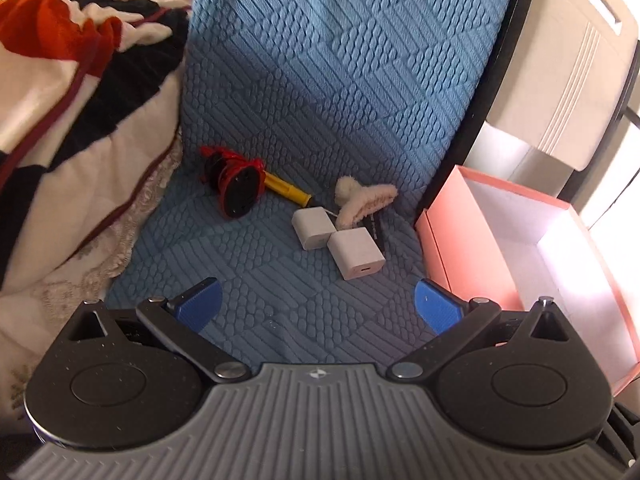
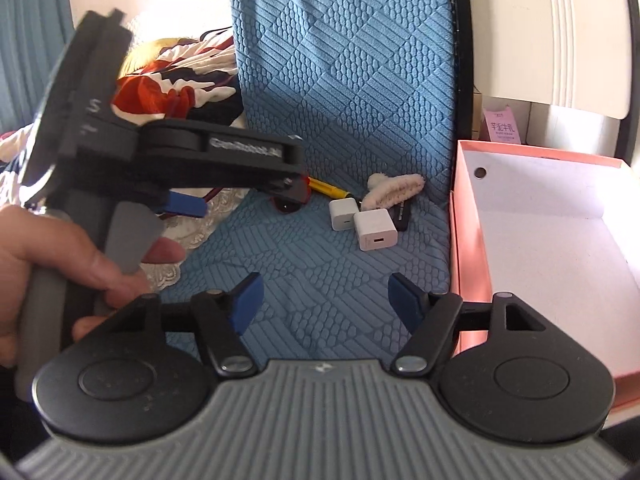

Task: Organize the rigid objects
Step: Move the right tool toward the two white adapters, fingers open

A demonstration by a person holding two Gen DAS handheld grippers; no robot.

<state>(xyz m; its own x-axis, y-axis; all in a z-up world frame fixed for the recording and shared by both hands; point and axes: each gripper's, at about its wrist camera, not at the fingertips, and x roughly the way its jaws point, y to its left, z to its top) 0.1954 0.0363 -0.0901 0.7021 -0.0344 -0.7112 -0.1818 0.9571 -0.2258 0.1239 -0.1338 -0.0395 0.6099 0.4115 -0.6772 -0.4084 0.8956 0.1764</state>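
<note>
Two white charger cubes (image 1: 354,252) (image 1: 314,228) lie touching on the blue textured cover (image 1: 320,80). Behind them are a fluffy beige hair claw (image 1: 364,200), a yellow pen-like tool (image 1: 286,191), a red-and-black spool with ribbon (image 1: 236,184) and a small black card (image 1: 374,226). My left gripper (image 1: 317,300) hovers open short of the cubes, nothing between its fingers. My right gripper (image 2: 326,296) is open too, with the nearer cube (image 2: 376,234) ahead of it. In the right wrist view the left gripper's body partly hides the spool.
An open pink box (image 1: 460,248) (image 2: 468,240) with a white inside stands right of the objects. A patterned quilt (image 1: 80,100) is heaped on the left. A hand (image 2: 48,256) holds the left gripper's handle. A beige board (image 1: 560,60) stands beyond the bed's right edge.
</note>
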